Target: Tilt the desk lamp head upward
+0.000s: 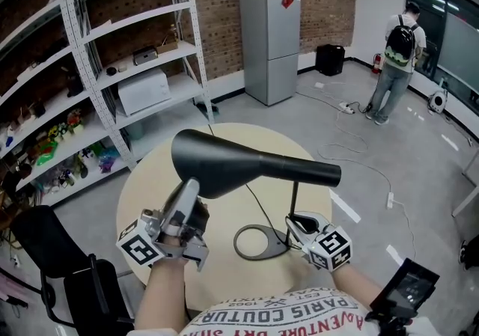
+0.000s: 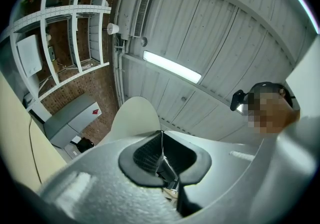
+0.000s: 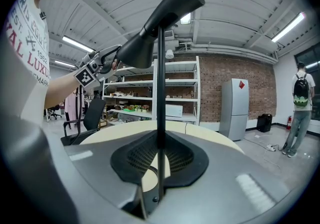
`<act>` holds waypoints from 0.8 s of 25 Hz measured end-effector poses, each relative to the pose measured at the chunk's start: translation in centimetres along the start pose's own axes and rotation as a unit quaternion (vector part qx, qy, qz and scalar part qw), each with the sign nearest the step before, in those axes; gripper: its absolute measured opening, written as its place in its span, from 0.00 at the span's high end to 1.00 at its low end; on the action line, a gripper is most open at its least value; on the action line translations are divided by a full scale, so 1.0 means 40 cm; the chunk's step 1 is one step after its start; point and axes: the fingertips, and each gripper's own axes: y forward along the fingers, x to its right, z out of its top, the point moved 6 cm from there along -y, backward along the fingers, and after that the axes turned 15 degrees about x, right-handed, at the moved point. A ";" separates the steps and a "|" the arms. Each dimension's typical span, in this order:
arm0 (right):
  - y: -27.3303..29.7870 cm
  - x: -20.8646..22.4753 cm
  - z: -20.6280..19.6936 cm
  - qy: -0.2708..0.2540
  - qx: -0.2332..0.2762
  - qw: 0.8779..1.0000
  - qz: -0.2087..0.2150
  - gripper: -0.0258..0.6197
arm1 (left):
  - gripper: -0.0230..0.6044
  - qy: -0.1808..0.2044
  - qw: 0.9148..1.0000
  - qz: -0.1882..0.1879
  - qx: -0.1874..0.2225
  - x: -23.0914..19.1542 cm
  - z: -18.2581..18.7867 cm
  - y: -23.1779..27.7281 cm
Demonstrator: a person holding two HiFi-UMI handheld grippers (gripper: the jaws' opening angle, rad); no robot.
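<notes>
A black desk lamp stands on the round beige table [image 1: 150, 185]. Its cone-shaped head [image 1: 232, 162] reaches left from a thin upright stem [image 1: 294, 200] over a ring base [image 1: 258, 245]. My left gripper [image 1: 188, 191] comes up from below and is shut on the rim of the head's wide end. In the left gripper view the pale inside of the head [image 2: 132, 118] rises just beyond the closed jaws [image 2: 161, 140]. My right gripper [image 1: 296, 221] is shut on the stem low down, near the base. In the right gripper view the stem [image 3: 160, 93] passes between the jaws [image 3: 159, 155] up to the head [image 3: 160, 13].
The lamp's cord [image 1: 251, 196] trails back across the table. White shelving [image 1: 127, 50] lines the left wall and a grey fridge [image 1: 271, 46] stands behind. A person with a backpack [image 1: 397, 57] stands far right. A black chair [image 1: 45, 252] sits at the near left.
</notes>
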 end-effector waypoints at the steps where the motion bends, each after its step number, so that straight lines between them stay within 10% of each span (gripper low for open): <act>1: 0.000 -0.004 0.000 0.000 0.000 1.000 0.000 0.90 | 0.95 0.003 1.000 -0.003 -0.001 0.005 0.006 0.003; 20: 0.002 0.003 -0.001 0.000 -0.005 1.000 0.006 0.90 | 0.96 0.057 0.997 -0.040 -0.017 0.056 0.035 0.101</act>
